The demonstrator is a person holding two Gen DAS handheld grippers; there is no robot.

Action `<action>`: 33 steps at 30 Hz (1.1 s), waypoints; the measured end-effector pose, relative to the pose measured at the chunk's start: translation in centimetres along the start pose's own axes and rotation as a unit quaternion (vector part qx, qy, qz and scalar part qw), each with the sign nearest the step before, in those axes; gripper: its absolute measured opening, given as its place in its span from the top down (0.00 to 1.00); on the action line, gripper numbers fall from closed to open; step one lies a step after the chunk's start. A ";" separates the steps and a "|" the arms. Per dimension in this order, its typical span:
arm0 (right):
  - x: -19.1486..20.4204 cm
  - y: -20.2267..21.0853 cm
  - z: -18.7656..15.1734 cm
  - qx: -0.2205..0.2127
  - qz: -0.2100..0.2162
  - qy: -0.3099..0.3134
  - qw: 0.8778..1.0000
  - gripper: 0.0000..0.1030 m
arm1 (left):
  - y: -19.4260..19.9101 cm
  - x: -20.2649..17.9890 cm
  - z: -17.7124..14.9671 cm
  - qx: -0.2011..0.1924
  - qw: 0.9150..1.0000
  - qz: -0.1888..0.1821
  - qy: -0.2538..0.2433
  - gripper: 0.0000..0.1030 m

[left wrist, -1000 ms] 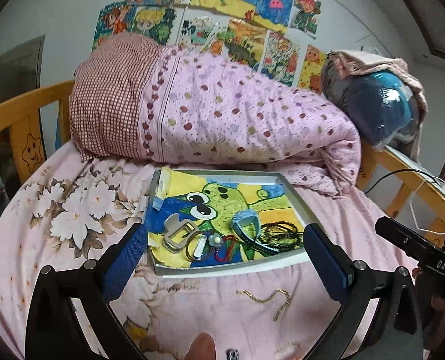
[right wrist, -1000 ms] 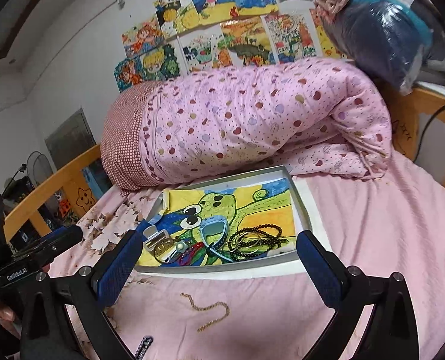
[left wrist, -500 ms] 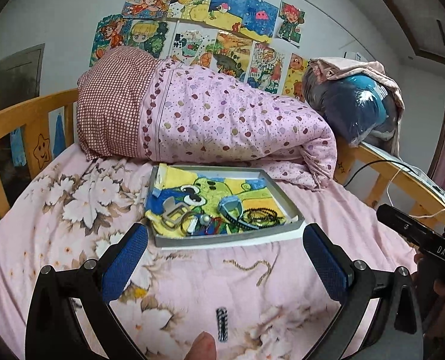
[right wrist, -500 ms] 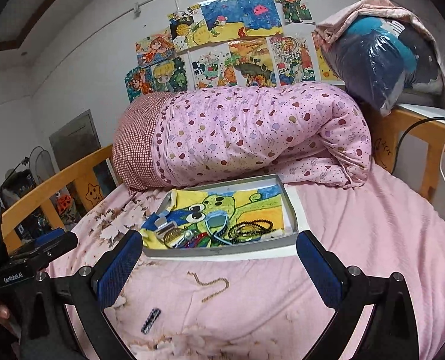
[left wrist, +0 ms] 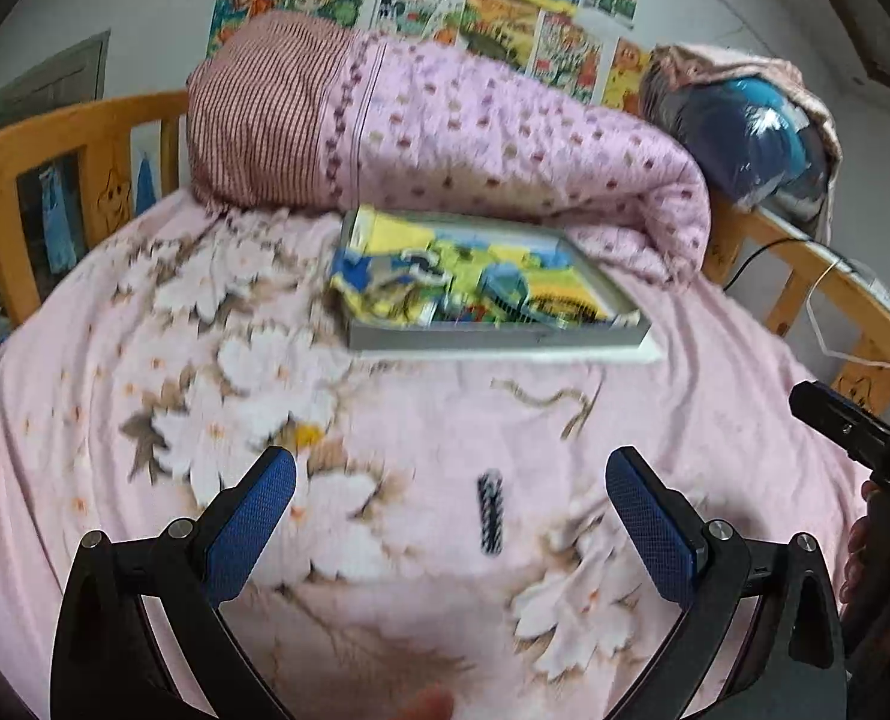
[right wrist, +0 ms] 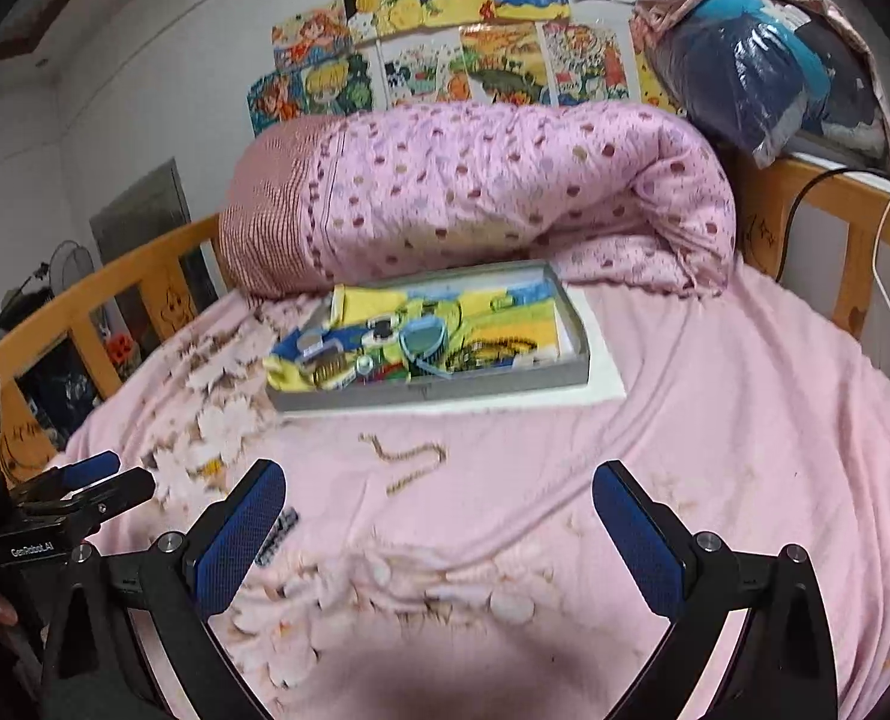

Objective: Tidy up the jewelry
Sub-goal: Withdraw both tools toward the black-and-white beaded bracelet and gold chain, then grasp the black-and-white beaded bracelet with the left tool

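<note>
Right now my left hand-held gripper (left wrist: 450, 498) hovers over the pink bed sheet (left wrist: 385, 408) with its blue pads spread wide, holding nothing; a small dark beaded piece (left wrist: 490, 512) lies on the sheet between them. My right hand-held gripper (right wrist: 439, 510) is likewise spread apart and empty. Just beyond it a gold chain (right wrist: 409, 459) lies loose on the sheet, near the front edge of the grey tray (right wrist: 427, 391). That tray, lined with a cartoon drawing, holds the rest of the jewelry, blurred: a light-blue bracelet (right wrist: 424, 339) and dark beaded strands (right wrist: 505, 348). Behind the tray sits a rolled pink dotted quilt (right wrist: 505, 198).
</note>
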State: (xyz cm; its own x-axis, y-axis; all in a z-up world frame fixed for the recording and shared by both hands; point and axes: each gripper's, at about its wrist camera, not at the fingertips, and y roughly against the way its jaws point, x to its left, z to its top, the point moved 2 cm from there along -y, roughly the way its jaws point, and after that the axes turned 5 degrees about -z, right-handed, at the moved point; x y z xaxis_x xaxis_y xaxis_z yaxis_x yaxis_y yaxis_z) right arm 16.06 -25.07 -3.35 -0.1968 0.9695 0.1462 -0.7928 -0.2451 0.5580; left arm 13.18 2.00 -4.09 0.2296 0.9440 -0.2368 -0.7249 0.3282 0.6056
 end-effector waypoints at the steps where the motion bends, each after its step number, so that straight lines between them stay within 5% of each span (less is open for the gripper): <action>1: 0.1 -0.3 -0.5 0.007 -0.001 0.003 1.000 0.00 | -0.3 0.1 -0.4 0.006 1.000 0.004 0.000 0.02; 7: -0.3 -1.9 -2.6 0.045 -0.007 0.004 0.999 0.00 | -2.1 0.2 -2.4 0.046 0.999 0.014 -0.010 0.02; 20: -1.6 -5.3 -3.6 0.092 -0.003 0.004 0.996 0.00 | -5.6 -1.4 -3.8 0.070 0.993 0.008 -0.090 0.04; 26: -1.8 -8.0 -2.7 0.099 0.017 0.028 0.995 0.00 | -7.5 -1.8 -3.9 0.085 0.991 -0.002 -0.107 0.22; 33: -2.3 -10.8 -1.8 0.100 0.046 0.051 0.993 0.00 | -9.3 -1.5 -4.1 0.111 0.989 -0.007 -0.096 0.63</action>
State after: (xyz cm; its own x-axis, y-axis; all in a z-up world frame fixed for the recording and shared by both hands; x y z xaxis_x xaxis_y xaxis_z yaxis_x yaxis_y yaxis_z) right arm 24.07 -24.68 -11.21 -0.3285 0.9361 0.1256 -0.6412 -0.3187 0.6981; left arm 16.94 -2.56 -12.48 0.3735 0.9210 -0.1105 -0.5652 0.3204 0.7602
